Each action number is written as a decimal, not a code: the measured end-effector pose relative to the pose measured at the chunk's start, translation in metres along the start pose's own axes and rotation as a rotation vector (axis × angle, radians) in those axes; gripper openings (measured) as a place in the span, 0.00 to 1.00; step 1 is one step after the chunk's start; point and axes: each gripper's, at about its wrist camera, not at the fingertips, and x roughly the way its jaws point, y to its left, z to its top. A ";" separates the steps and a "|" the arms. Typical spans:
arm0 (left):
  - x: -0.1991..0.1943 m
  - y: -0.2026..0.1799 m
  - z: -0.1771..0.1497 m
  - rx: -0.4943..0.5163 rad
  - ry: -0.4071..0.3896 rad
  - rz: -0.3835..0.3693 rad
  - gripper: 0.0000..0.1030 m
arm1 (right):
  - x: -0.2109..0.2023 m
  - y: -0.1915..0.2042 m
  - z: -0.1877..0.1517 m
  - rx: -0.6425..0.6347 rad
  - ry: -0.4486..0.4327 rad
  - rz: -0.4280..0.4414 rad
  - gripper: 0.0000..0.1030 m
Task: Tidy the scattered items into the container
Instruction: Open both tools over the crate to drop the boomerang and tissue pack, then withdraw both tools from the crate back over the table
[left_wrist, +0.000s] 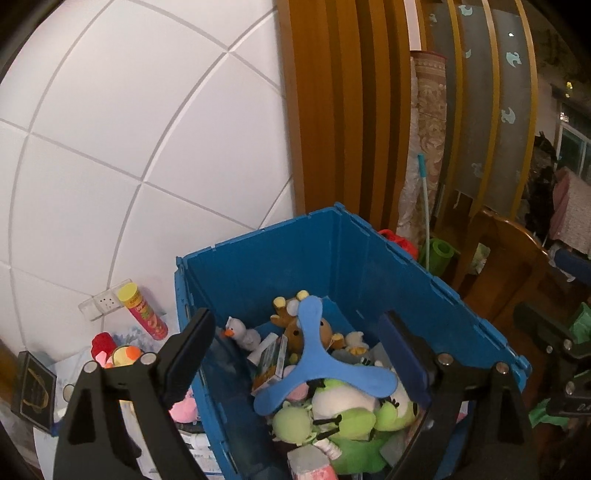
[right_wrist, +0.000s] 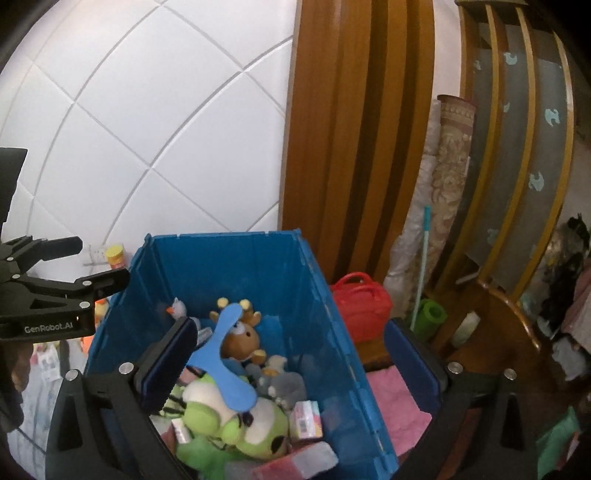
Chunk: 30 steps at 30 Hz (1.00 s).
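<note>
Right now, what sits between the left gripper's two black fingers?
In the left wrist view, the blue three-armed boomerang shows between the open left gripper's fingers, atop soft toys in the blue plastic crate.

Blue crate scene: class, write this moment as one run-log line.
left gripper: open, over crate | right gripper: open | blue crate: holds blue boomerang atop green plush | red can: outside

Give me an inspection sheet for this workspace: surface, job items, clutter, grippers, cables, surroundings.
Surface: light sheet left of bin, partly visible.
Job's things: blue bin holds blue boomerang, green plush, brown plush; pink chip can and a red-orange toy lie outside.
Clutter: red bag, pink towel.
Grippers: left gripper open, empty; right gripper open, empty.
Cables: nothing seen.
Surroundings: white tiled wall, wooden panelling.
</note>
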 end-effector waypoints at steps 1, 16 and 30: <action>-0.002 0.001 -0.003 0.000 0.003 -0.006 0.88 | -0.003 0.001 -0.002 0.001 -0.001 -0.001 0.99; -0.066 0.061 -0.114 -0.061 -0.082 -0.010 0.98 | -0.032 0.063 -0.074 0.060 0.001 0.072 1.00; -0.101 0.217 -0.291 -0.267 -0.019 0.246 0.98 | -0.045 0.172 -0.159 0.143 0.018 0.241 1.00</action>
